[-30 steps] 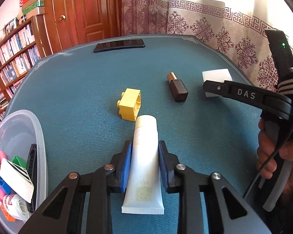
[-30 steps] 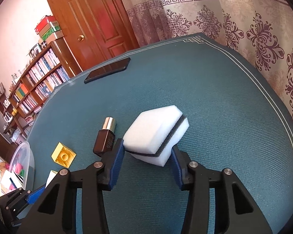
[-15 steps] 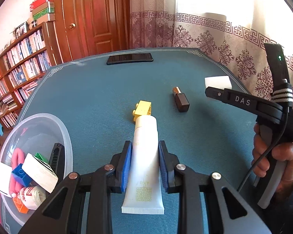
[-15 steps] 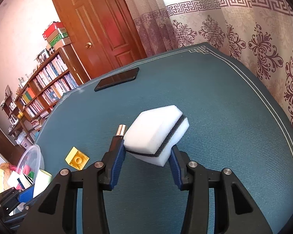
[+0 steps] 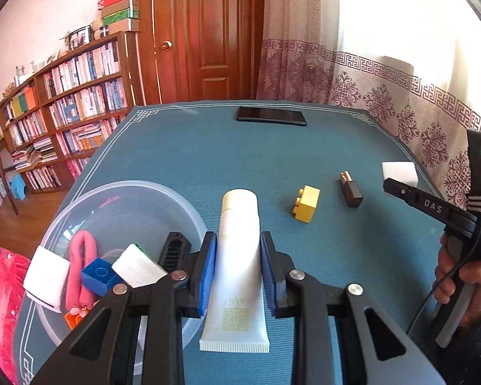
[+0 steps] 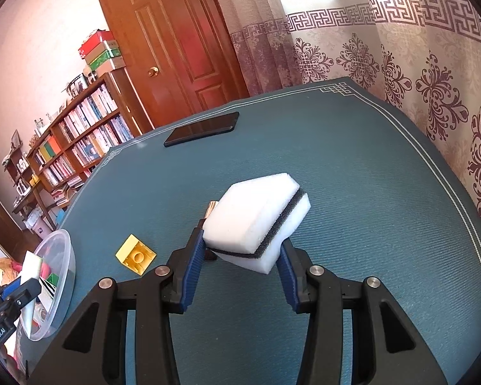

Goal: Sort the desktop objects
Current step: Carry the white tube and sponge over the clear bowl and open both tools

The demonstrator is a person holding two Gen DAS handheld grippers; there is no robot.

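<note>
My left gripper [image 5: 237,250] is shut on a white cream tube [image 5: 237,263], held above the table just right of a clear plastic bowl [image 5: 150,189]. The bowl holds a blue brick [image 5: 97,274], a pink item and several other small things. My right gripper [image 6: 242,247] is shut on a white sponge with a dark layer [image 6: 256,215], lifted off the blue tabletop. A yellow brick [image 5: 306,203] [image 6: 136,254] and a dark brown bottle with a gold cap [image 5: 350,189] lie on the table; in the right wrist view the sponge hides most of that bottle.
A black phone [image 5: 271,116] [image 6: 202,128] lies at the far side of the blue table [image 5: 208,160]. A bookshelf [image 5: 64,109] and a wooden door stand behind, with a patterned curtain along the right edge. A hand [image 5: 468,276] holds the right gripper's handle.
My left gripper has lifted and swung left with the tube, bringing the bowl closer to centre. My right gripper has risen with the sponge, which now covers the bottle.
</note>
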